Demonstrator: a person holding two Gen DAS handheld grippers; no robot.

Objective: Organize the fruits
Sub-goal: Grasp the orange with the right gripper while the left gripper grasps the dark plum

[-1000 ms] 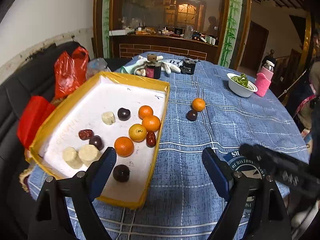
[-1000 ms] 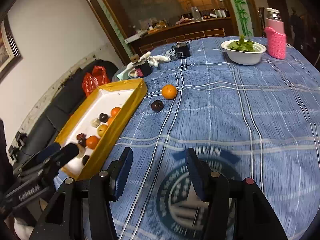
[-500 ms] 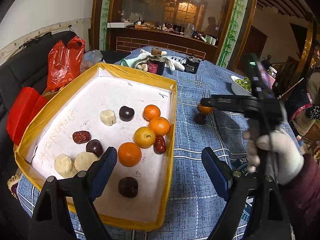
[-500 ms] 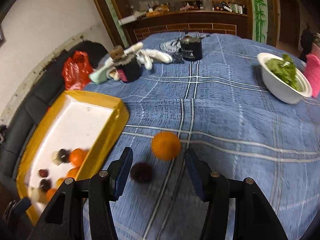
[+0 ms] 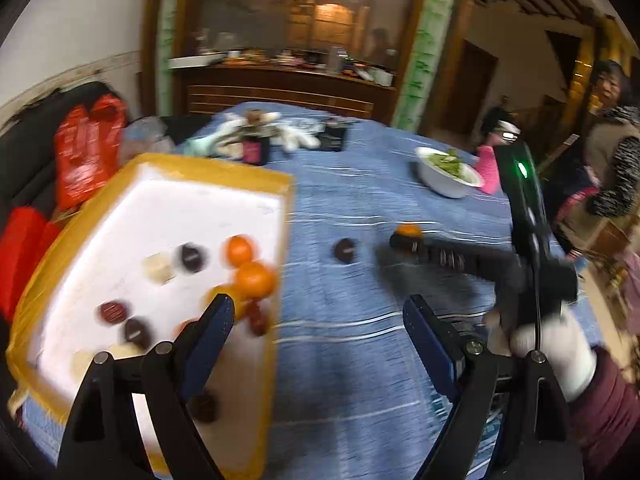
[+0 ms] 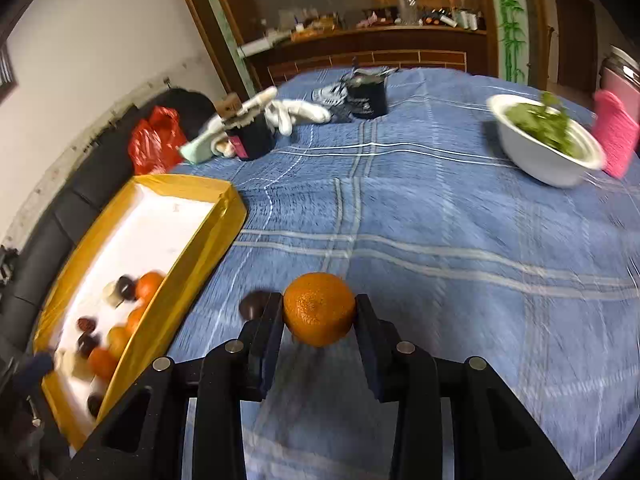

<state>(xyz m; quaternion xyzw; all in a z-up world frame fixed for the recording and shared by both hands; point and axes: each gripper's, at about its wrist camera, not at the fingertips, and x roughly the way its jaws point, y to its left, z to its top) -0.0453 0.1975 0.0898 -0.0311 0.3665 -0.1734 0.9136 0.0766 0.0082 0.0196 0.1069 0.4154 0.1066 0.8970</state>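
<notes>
Right gripper [image 6: 319, 312]: your jaws are closing on the round orange tangerine [image 6: 319, 309], lower centre of the right wrist view; both pads touch its sides, fruit sits btwn them over the blue plaid tablecloth [image 6: 440, 216].
Left gripper [image 5: 318, 326]: your jaws are wide apart w/ nothing btwn them, just cloth; bottom of the left wrist view, left finger over the tray's right edge.
Dark plum [image 6: 253, 303]: small round dark fruit on the cloth, just left of your right gripper's left finger, partly hidden by it.
Tray [image 6: 188, 276]: yellow-rimmed white rectangular box, left side of both views; holds several tangerines, dark plums, red dates and pale chunks, blurred.
Right hand [image 5: 552, 350]: white glove, dark red sleeve, lower right of the left wrist view, on the black handle.
Bowl [image 6: 536, 160]: white, w/ green leaves, upper right; pink knitted sleeve [image 6: 614, 134] just beside it on the right.
Far end of table: dark jar [image 6: 250, 136], white gloves [image 6: 292, 110], black cup [image 6: 366, 98].
Blur: heavy in left view.
</notes>
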